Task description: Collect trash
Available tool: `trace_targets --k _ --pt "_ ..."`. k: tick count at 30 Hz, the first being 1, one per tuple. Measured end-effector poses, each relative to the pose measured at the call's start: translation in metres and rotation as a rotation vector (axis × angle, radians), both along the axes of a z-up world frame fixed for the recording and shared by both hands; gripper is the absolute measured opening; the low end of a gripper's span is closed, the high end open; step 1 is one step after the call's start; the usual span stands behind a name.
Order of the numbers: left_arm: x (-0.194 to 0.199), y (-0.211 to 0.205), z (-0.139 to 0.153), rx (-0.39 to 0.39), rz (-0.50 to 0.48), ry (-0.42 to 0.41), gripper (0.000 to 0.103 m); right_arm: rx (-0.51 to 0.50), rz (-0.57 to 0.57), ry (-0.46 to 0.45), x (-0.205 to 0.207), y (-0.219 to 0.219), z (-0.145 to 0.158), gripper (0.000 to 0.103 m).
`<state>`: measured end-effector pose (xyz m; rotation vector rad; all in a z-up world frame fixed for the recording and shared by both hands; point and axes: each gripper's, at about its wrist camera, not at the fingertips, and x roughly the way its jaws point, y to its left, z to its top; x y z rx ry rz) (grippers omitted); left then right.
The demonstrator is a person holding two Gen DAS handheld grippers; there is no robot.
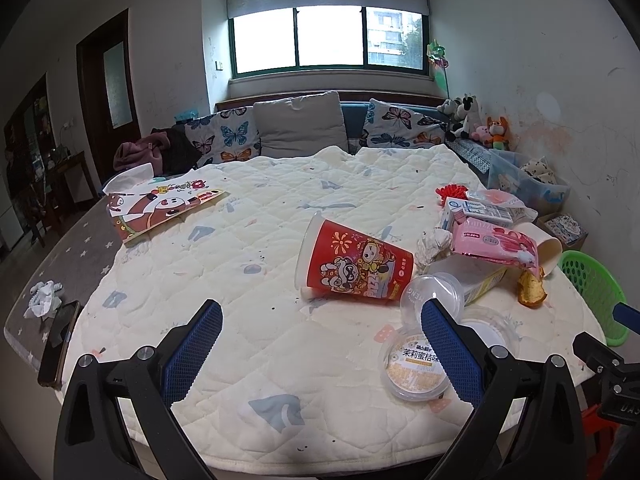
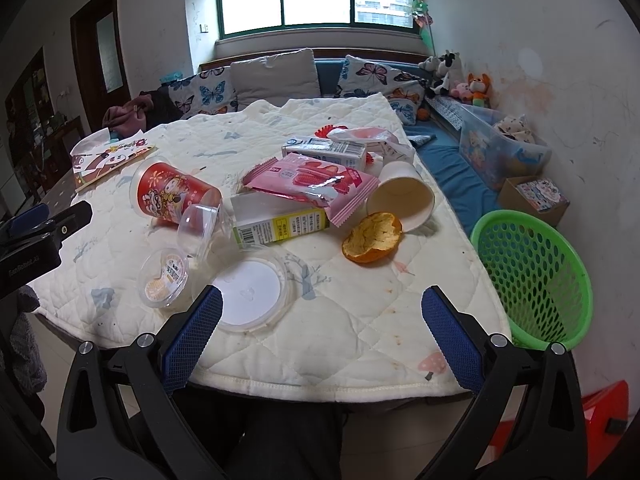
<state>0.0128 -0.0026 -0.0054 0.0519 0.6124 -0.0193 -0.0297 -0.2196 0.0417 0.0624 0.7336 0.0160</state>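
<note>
Trash lies on a quilted white table cover point(image 1: 248, 320). A red paper cup point(image 1: 352, 268) point(image 2: 172, 196) lies on its side. Beside it are clear plastic cups point(image 1: 432, 296) point(image 2: 198, 226), a round jelly tub point(image 1: 416, 368) point(image 2: 164, 276), a white lid point(image 2: 250, 294), a pink wrapper point(image 1: 496, 244) point(image 2: 312, 180), a yellow-green carton point(image 2: 276, 220), a beige paper cup point(image 2: 404, 196) and an orange peel point(image 1: 530, 290) point(image 2: 372, 238). A green basket point(image 2: 532, 276) point(image 1: 596, 292) stands right of the table. My left gripper point(image 1: 322, 320) is open and empty, short of the red cup. My right gripper point(image 2: 322, 308) is open and empty over the near edge.
A milk carton point(image 2: 326, 152) and crumpled wrappers point(image 2: 368, 138) lie further back. A printed paper bag point(image 1: 160, 208) lies at the far left. A phone point(image 1: 60, 344) and tissue point(image 1: 42, 298) sit on the grey surface left. A sofa with cushions point(image 1: 300, 124) is behind. A red stool point(image 2: 560, 428) stands below right.
</note>
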Motion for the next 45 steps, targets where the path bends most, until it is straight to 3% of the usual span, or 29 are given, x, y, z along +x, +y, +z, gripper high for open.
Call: trace_targets --k 24,45 --pt "0.038 -0.019 0.003 0.018 -0.042 0.047 0.097 0.021 -0.006 0.017 0.032 -0.019 0.003 0.099" --pt "0.085 -0.029 0.0 0.053 -0.077 0.091 0.097 0.058 -0.029 0.085 0.076 -0.054 -0.002 0.097"
